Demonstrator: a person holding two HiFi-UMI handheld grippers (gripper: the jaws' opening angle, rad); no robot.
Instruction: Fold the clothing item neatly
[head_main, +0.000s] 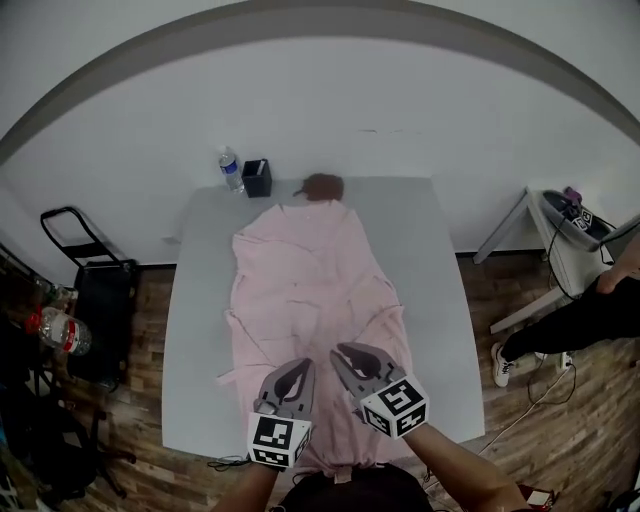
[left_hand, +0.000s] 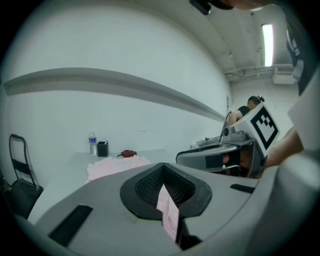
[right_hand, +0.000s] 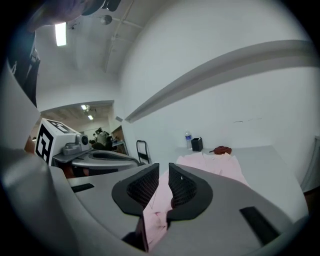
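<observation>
Table: a pale grey table (head_main: 195, 300) runs away ahead of both grippers. It carries the whole job.

Garment: a pink garment (head_main: 310, 270) lies spread flat and lengthwise on the table. It reaches from the edge nearest the grippers to the far end. Its near hem is raised off the surface, because both tools have hold of it.

Left gripper: the left gripper (head_main: 293, 378) is beside the right one, pointing forward and slightly down. Its own view shows the jaws (left_hand: 163, 187) fully closed, with a thin edge of pink cloth pinched between the pads.

Right gripper: the right gripper (head_main: 357, 362) is just to the left gripper's right. Its jaws (right_hand: 159, 187) stand a little apart because a thicker bunch of the pink cloth fills the gap and is clamped there.

Likely purpose: holding the near hem at two points probably keeps that edge straight, so it can be carried forward over the rest.

Trolley: a black trolley (head_main: 95, 270) stands on the floor, well to the left gripper's left.

Person: a person (head_main: 585, 315) is on the floor, far to the right gripper's right.

Far end: a dark red bundle (head_main: 323, 186) lies straight ahead, just past the garment's far end. A black cup (head_main: 257, 178) and a water bottle (head_main: 230, 168) stand left of the bundle, clear of the fold's path.
</observation>
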